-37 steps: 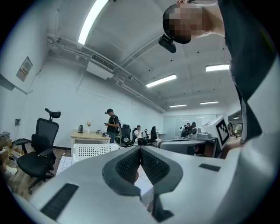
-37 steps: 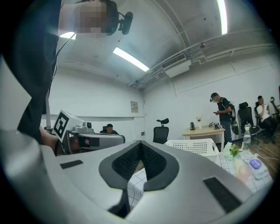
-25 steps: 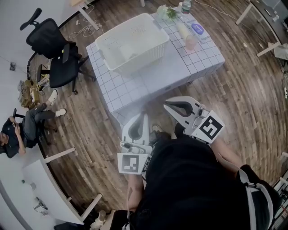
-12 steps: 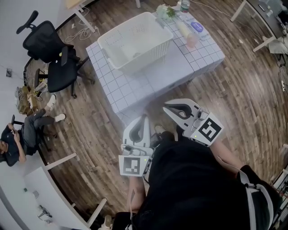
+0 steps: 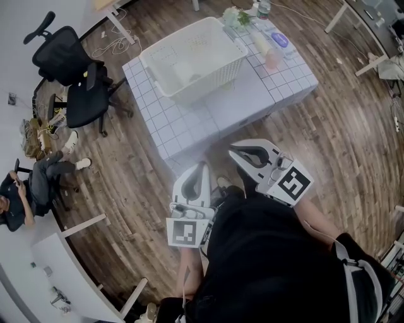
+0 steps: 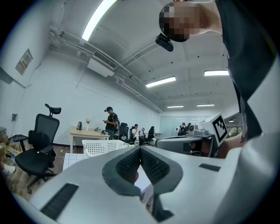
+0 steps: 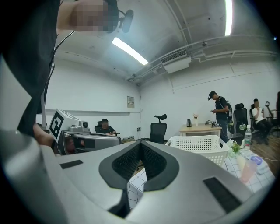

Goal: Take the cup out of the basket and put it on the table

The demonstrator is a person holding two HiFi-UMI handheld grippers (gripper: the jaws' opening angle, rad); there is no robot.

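Note:
A white perforated basket point(image 5: 192, 57) stands on the far left part of the grid-patterned table point(image 5: 214, 110). Something pale lies inside it, too faint to tell as a cup. Both grippers hang low in front of the person's body, short of the table's near edge. My left gripper point(image 5: 199, 168) is shut with nothing in it, its jaws pressed together point(image 6: 140, 151). My right gripper point(image 5: 237, 150) is also shut and empty point(image 7: 140, 146). The basket point(image 6: 105, 146) shows beyond the left jaws, and the basket point(image 7: 201, 146) shows to the right of the right jaws.
At the table's far right lie a pinkish tumbler point(image 5: 271, 58), a blue-labelled pack point(image 5: 279, 41), a small plant point(image 5: 235, 17) and a bottle point(image 5: 264, 7). A black office chair point(image 5: 72, 76) stands left of the table. A seated person point(image 5: 25, 186) is at far left.
The head view has drifted a little, so table and basket sit slightly further right in the frame. Both grippers stay shut in about the same place.

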